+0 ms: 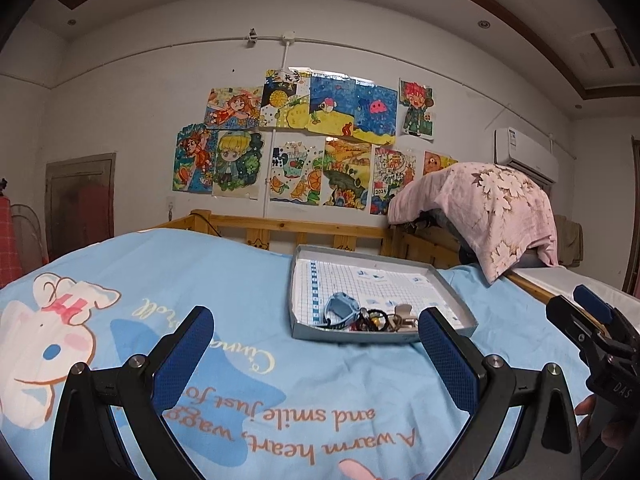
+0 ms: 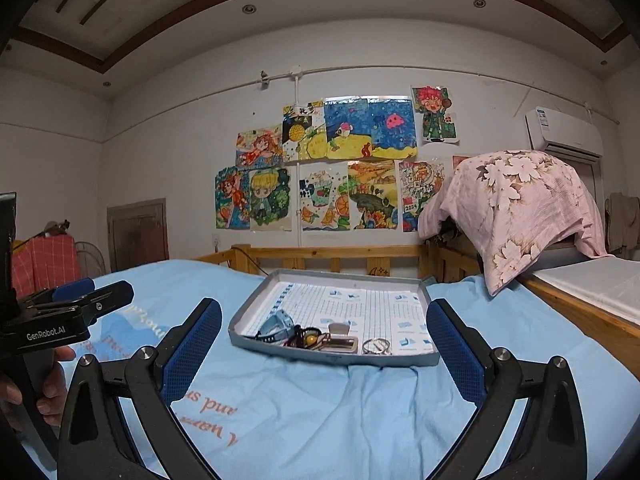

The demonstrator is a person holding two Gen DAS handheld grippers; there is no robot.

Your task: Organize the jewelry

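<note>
A shallow grey tray (image 1: 460, 300) (image 2: 248, 312) lined with gridded paper lies on the blue bedsheet ahead of both grippers. At its near edge sits a pile of jewelry (image 1: 376, 318) (image 2: 316, 338): a blue watch (image 1: 340, 308) (image 2: 276, 326), dark bands, a beige clip (image 2: 340, 330) and metal rings (image 2: 376, 346). My left gripper (image 1: 316, 344) is open and empty, a little short of the tray. My right gripper (image 2: 324, 344) is open and empty, with the tray's near edge between its fingers. Each gripper shows at the edge of the other's view.
The blue printed bedsheet (image 1: 240, 280) covers the bed. A wooden rail (image 1: 296, 228) runs behind the tray. A pink flowered cloth (image 1: 492, 208) drapes over something at the back right. A white mattress (image 2: 600, 284) lies to the right.
</note>
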